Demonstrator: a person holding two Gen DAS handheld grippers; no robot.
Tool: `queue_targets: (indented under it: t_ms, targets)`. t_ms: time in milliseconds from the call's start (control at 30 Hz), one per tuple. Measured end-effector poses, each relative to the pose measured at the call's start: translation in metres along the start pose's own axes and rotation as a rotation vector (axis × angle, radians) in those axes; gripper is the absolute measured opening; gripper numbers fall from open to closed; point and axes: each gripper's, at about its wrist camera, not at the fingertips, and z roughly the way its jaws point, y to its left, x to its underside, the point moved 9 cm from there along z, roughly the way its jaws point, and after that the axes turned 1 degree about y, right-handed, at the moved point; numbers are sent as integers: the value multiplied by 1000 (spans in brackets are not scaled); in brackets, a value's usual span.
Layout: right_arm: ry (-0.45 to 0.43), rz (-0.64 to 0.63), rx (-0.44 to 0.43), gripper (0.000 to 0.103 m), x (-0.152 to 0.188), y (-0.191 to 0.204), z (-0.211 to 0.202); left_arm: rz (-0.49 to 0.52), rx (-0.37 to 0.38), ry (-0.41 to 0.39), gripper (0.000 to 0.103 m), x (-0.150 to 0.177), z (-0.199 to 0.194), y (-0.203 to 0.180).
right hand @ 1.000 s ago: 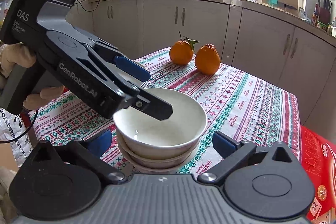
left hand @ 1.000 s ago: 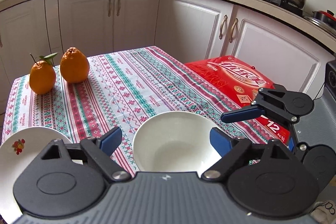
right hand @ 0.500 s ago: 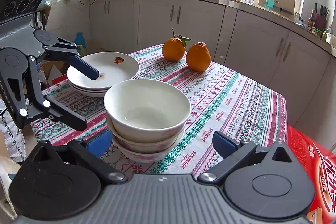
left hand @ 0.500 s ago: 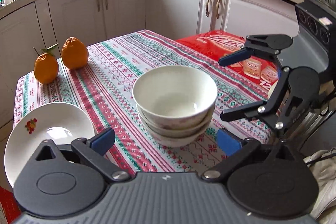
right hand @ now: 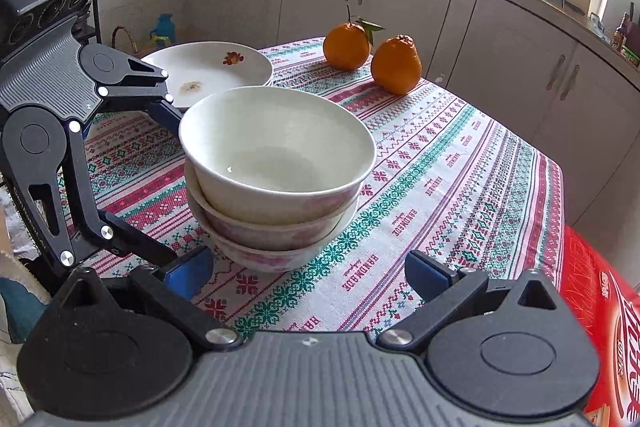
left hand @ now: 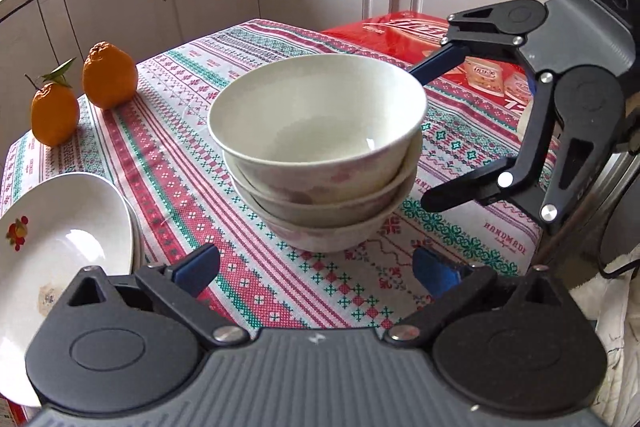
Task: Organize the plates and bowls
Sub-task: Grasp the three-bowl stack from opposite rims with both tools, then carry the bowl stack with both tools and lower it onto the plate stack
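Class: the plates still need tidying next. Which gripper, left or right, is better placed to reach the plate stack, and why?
Left, probably. The left gripper is open and empty, with the plate stack beside its left finger. The right gripper has the bowl stack in between.

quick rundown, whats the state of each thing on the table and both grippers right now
bowls: three nested in one upright stack, top one empty
plates: stacked, top one bearing a brownish smear
oranges: two, whole, side by side on the cloth
red box: closed, lying flat at the table's edge
left gripper: open, empty; jaws have just been opening
right gripper: open, empty
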Motion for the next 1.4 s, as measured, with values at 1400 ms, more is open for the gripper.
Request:
queue_targets:
  t_ms: [1400]
  targets:
    - [144,-290,-267,90,-19,9,44,354,281,38,83,-25,27,10]
